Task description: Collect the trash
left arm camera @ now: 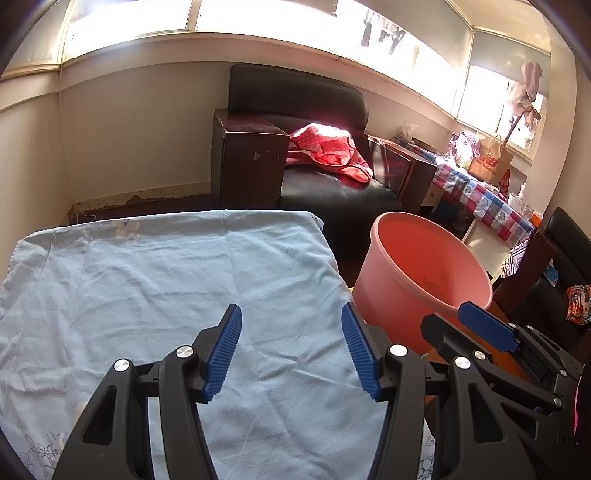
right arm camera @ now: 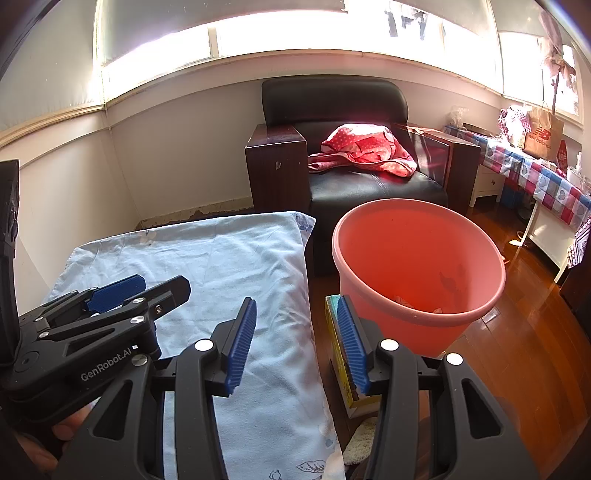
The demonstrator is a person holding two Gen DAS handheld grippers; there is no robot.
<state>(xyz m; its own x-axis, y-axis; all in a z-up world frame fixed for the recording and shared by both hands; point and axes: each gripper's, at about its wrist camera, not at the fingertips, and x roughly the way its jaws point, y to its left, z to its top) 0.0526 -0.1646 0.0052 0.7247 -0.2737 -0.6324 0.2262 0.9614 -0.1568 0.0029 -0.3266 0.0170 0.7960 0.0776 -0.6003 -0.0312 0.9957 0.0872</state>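
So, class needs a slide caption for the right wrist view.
Open right tongs hover over blue cloth beside a pink bucket.

We're in a lived-in home, a sunny sitting room by the look of it: a black leather armchair (right arm camera: 369,147) with dark wooden arms sits under a long band of windows (right arm camera: 295,33), a red dotted blanket (right arm camera: 364,149) tossed on its seat. Over to the right, a checked tablecloth (right arm camera: 535,173) covers a cluttered side surface with a paper shopping bag (right arm camera: 543,134) on top. Polished wood floor (right arm camera: 517,332), peeling skirting (right arm camera: 207,212), a floral sheet (left arm camera: 166,280) up front.
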